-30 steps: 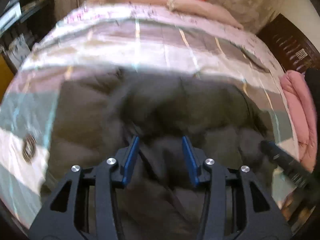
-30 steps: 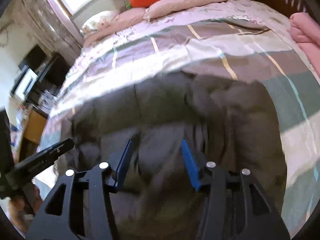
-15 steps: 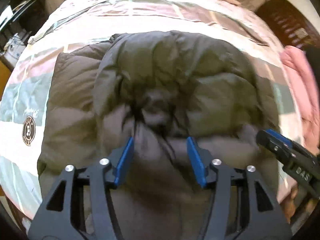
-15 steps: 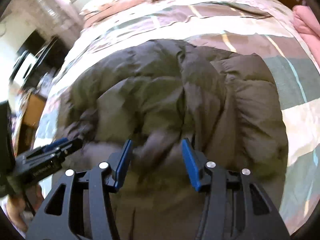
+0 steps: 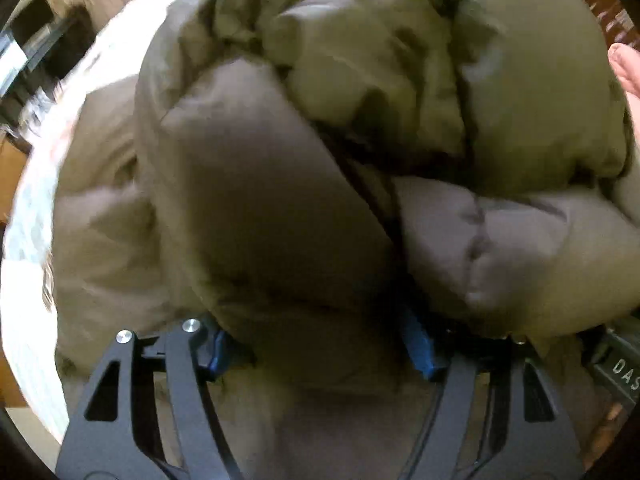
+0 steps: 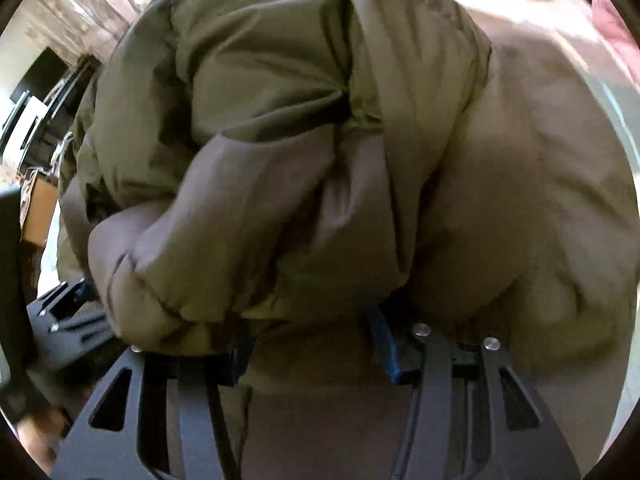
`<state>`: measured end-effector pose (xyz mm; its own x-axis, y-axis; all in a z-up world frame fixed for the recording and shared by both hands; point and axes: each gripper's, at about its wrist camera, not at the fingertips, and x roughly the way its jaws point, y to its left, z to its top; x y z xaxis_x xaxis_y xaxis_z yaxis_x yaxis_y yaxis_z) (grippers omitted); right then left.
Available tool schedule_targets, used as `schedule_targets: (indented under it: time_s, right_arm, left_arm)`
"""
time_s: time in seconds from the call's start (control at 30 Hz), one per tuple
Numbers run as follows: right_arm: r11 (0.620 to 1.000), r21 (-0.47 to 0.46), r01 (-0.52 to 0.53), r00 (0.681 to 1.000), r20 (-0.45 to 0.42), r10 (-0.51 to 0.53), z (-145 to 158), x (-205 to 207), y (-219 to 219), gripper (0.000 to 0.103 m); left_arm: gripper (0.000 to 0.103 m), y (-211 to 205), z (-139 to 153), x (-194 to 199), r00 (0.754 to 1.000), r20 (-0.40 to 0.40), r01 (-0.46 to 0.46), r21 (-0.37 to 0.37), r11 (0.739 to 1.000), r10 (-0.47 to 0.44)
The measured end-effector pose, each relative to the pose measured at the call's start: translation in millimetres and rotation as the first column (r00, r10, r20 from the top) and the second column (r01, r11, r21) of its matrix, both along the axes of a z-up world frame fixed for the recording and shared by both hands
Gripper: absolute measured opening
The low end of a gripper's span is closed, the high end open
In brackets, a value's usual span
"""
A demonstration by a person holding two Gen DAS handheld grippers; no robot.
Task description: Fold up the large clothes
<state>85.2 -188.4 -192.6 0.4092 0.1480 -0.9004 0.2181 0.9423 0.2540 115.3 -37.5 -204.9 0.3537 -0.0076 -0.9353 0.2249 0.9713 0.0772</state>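
A big olive-brown puffer jacket (image 5: 360,120) fills the left wrist view, bunched and doubled over on the bed. It also fills the right wrist view (image 6: 320,140). My left gripper (image 5: 320,344) has its blue-padded fingers spread wide, with a thick roll of the jacket lying over and between them. My right gripper (image 6: 312,340) stands the same way, fingers apart, with the jacket's padded edge draped over their tips. The fingertips of both are partly hidden by fabric. The right gripper's side (image 5: 616,364) shows at the left view's right edge; the left gripper (image 6: 68,312) shows at the right view's left edge.
The striped pink and white bedspread (image 5: 44,184) shows left of the jacket, and at the top right in the right wrist view (image 6: 560,36). Dark furniture (image 6: 36,92) stands beyond the bed's left side. A pink folded item (image 5: 628,72) lies at the right edge.
Both grippers have dropped down and forward into the jacket. The jacket's near part has been lifted and rolled over toward the far side, so it now covers nearly all of both views.
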Motion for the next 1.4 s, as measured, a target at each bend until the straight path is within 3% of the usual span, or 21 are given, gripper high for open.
schedule_targets:
  time_s: [0.17,0.27,0.37,0.43,0.5,0.57,0.6,0.67,0.77,0.83,0.87,0.97,1.03,1.1,1.17,1.2,1.27,1.3,1.33,1.37,1.4]
  right_arm:
    - [1.0,-0.018,-0.013,1.0,-0.024,0.012,6,-5,2,0.052]
    - [1.0,-0.014,-0.013,1.0,0.008,0.013,31,-28,-2,0.055]
    - [0.993,-0.117,-0.004,0.997,0.07,0.012,49,-43,-10,0.065]
    - [0.989,-0.148,0.014,1.0,-0.002,-0.015,31,-38,-19,0.065]
    - [0.994,-0.074,0.078,0.991,-0.105,-0.086,0,-33,-40,0.065]
    - [0.984,0.073,0.163,0.982,-0.111,-0.154,-4,-35,-62,0.065]
    - [0.978,0.101,0.182,0.98,-0.102,-0.172,2,-36,-69,0.065]
    - [0.966,0.129,0.223,0.974,0.014,-0.227,37,-43,-83,0.065]
    - [0.963,0.045,0.266,0.937,0.222,-0.269,94,-48,-88,0.065]
    - [0.972,0.05,0.228,0.934,0.27,-0.233,115,-31,-82,0.065]
    - [0.983,0.066,0.171,0.95,0.255,-0.182,119,-15,-74,0.065]
    - [0.997,0.07,0.015,0.975,0.22,-0.031,112,24,-38,0.065]
    - [0.999,-0.022,-0.031,0.994,0.107,0.033,85,52,-25,0.065]
    - [0.995,-0.088,-0.051,0.999,-0.01,0.05,45,59,-26,0.065]
    - [0.997,-0.054,-0.051,0.999,-0.007,0.05,39,54,-33,0.065]
    - [0.997,-0.047,-0.062,0.998,0.016,0.063,54,51,-31,0.065]
    - [0.995,-0.025,-0.092,0.987,0.131,0.095,83,40,-31,0.065]
    - [0.993,-0.056,-0.106,0.975,0.193,0.114,97,33,-30,0.066]
    - [0.987,-0.133,-0.094,0.974,0.193,0.119,102,31,-28,0.068]
    - [0.982,-0.168,-0.089,0.979,0.166,0.117,98,28,-31,0.071]
    - [0.978,-0.181,-0.103,0.989,0.084,0.12,82,33,-33,0.071]
  left_arm:
    - [0.071,9,4,-3,0.999,-0.035,-0.041,-0.033,0.999,0.04]
    - [0.071,18,20,-24,1.0,0.002,-0.004,-0.026,1.0,0.004]
    - [0.074,24,23,-39,0.997,0.065,0.041,0.012,0.999,-0.042]
    - [0.08,27,11,-35,0.998,0.046,0.033,0.034,0.999,-0.034]
    - [0.081,30,3,-26,1.0,0.01,-0.002,-0.005,1.0,0.002]
    - [0.076,30,13,-26,1.0,0.006,-0.021,-0.031,0.999,0.021]
    - [0.073,31,23,-23,1.0,0.016,-0.021,-0.054,0.998,0.022]
    - [0.074,30,52,-33,0.998,0.06,0.003,-0.117,0.993,0.004]
    - [0.074,37,95,-32,0.991,0.134,0.002,-0.188,0.982,0.024]
    - [0.074,38,110,-24,0.983,0.17,-0.034,-0.229,0.973,0.074]
    - [0.074,39,114,-11,0.976,0.188,-0.058,-0.246,0.967,0.106]
    - [0.074,24,97,27,0.978,0.148,-0.116,-0.201,0.973,0.147]
    - [0.076,23,61,41,0.983,0.031,-0.174,-0.119,0.977,0.179]
    - [0.078,25,45,43,0.983,0.009,-0.181,-0.046,0.982,0.182]
    - [0.077,30,50,43,0.984,0.013,-0.174,-0.065,0.982,0.176]
    - [0.077,33,57,41,0.984,0.029,-0.175,-0.092,0.98,0.178]
    - [0.077,36,78,31,0.98,0.094,-0.161,-0.134,0.978,0.174]
    - [0.077,33,82,28,0.977,0.149,-0.143,-0.076,0.987,0.153]
    - [0.078,29,71,31,0.981,0.133,-0.144,0.014,0.989,0.141]
    - [0.078,30,59,35,0.987,0.086,-0.137,0.033,0.99,0.134]
    - [0.074,33,46,36,0.991,0.017,-0.135,-0.006,0.991,0.135]
